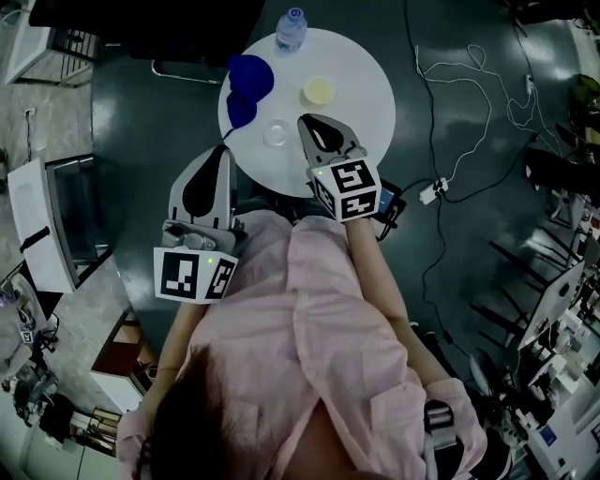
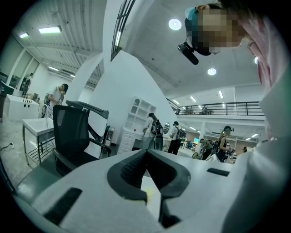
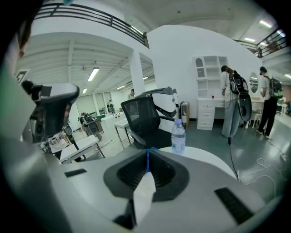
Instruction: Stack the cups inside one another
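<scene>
On the round white table (image 1: 366, 89) two blue cups (image 1: 251, 75) (image 1: 240, 110) lie close together at the left. A pale yellow cup (image 1: 319, 90) and a clear cup (image 1: 277, 132) stand near the middle. My right gripper (image 1: 305, 120) (image 3: 147, 152) hovers over the table just right of the clear cup, its jaws shut. Only a thin blue sliver shows in the slit between them, and I see nothing held. My left gripper (image 1: 223, 150) (image 2: 146, 152) stays at the table's near left edge, its tips together and empty.
A water bottle (image 1: 292, 28) (image 3: 178, 136) stands at the table's far edge. A black office chair (image 3: 141, 120) (image 2: 72, 132) sits beyond the table. Cables (image 1: 469, 84) and a power strip (image 1: 431, 192) lie on the floor to the right. People (image 3: 234, 100) stand in the background.
</scene>
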`<state>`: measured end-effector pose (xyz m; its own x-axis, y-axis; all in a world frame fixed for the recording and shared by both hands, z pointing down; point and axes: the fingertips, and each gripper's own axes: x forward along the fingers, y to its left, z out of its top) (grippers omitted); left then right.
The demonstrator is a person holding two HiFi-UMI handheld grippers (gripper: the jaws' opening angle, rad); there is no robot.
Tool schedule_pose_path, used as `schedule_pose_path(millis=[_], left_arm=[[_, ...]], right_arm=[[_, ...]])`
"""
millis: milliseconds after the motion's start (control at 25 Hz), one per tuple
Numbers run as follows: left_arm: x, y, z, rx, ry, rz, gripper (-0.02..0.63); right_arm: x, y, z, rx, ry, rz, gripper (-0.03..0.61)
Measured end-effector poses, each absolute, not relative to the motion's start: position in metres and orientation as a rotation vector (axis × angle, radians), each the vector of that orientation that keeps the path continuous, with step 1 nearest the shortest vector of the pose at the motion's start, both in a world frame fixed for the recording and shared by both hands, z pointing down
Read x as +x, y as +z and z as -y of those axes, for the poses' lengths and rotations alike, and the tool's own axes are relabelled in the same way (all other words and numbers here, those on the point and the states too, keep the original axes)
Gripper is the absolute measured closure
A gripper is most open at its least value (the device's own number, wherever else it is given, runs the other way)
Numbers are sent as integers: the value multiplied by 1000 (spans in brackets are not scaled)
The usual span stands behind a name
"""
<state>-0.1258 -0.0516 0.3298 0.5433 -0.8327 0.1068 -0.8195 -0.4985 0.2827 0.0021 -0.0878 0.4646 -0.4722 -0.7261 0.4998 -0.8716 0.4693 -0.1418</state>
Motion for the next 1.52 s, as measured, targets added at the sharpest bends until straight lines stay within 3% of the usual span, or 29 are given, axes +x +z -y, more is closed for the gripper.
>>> schedule_pose_path(millis=[1520], left_arm=[[-12,322,-21,2675,-75,1187,597]], right_arm=[[63,371,-37,1347,192,2571,541]])
